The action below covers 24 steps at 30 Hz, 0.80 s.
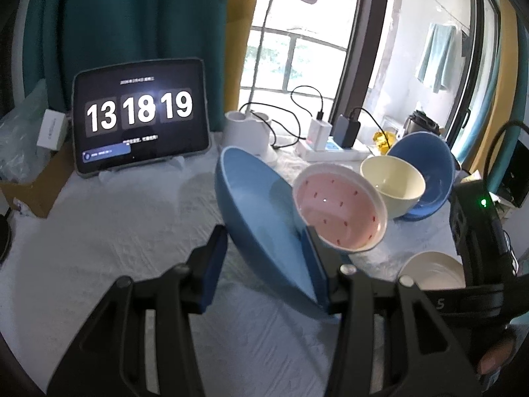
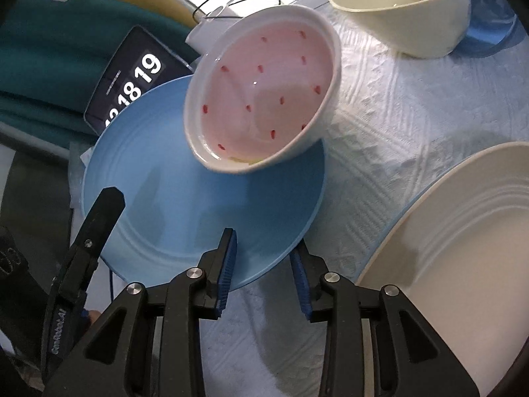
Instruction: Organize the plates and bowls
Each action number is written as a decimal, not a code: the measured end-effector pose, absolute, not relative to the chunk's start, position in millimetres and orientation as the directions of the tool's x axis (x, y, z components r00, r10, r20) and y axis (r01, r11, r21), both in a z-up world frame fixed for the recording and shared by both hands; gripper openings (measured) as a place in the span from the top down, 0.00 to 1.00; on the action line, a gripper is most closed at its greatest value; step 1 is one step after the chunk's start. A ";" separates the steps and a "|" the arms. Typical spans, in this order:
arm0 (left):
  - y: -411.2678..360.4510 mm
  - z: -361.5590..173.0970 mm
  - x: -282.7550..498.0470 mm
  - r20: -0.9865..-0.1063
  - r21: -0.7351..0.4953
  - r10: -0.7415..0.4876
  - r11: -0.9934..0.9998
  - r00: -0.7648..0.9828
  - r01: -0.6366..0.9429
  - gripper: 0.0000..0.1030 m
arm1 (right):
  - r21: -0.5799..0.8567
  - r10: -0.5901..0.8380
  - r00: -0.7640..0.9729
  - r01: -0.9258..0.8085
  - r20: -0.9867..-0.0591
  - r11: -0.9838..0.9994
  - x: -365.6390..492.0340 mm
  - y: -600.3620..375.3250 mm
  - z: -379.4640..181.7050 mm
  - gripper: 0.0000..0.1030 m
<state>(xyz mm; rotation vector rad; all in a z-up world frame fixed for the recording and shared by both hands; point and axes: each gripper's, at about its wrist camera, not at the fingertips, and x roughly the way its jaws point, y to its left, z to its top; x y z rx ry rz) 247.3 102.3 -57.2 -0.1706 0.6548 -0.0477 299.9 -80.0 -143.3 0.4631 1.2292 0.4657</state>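
Observation:
A light-blue plate (image 1: 261, 228) (image 2: 198, 205) hangs tilted above the white tablecloth. My left gripper (image 1: 264, 241) is shut on its rim, one pad under it and one on its inner face; one of its fingers (image 2: 105, 205) lies over the plate's left edge in the right wrist view. A white bowl with a pink inside and red specks (image 1: 340, 208) (image 2: 261, 99) leans on the plate's far side. My right gripper (image 2: 264, 268) straddles the plate's near rim, jaws apart, with a gap at the pads.
A cream bowl (image 1: 393, 185) (image 2: 403, 10) rests against a tilted blue dish (image 1: 433, 162). A white plate (image 1: 433, 271) (image 2: 463, 264) lies at the right. A tablet clock (image 1: 139, 122), lamp base (image 1: 248, 132), power strip (image 1: 330, 152) and cardboard box (image 1: 33, 192) line the back.

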 end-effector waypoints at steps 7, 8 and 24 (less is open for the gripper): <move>107.3 -43.5 236.3 -0.573 -0.162 -0.084 0.987 0.815 -0.013 0.54 | 0.643 0.648 0.203 -0.100 -0.734 0.760 303.2 -72.3 -146.0 0.65; 105.7 -41.9 235.1 -0.568 -0.153 -0.080 0.988 0.819 -0.009 0.54 | 0.655 0.660 0.195 -0.096 -0.726 0.749 304.1 -72.6 -146.8 0.65; 91.6 -13.3 215.8 -0.514 -0.079 -0.053 0.997 0.856 0.014 0.54 | 0.784 0.785 0.135 -0.074 -0.605 0.617 303.5 -84.8 -144.9 0.64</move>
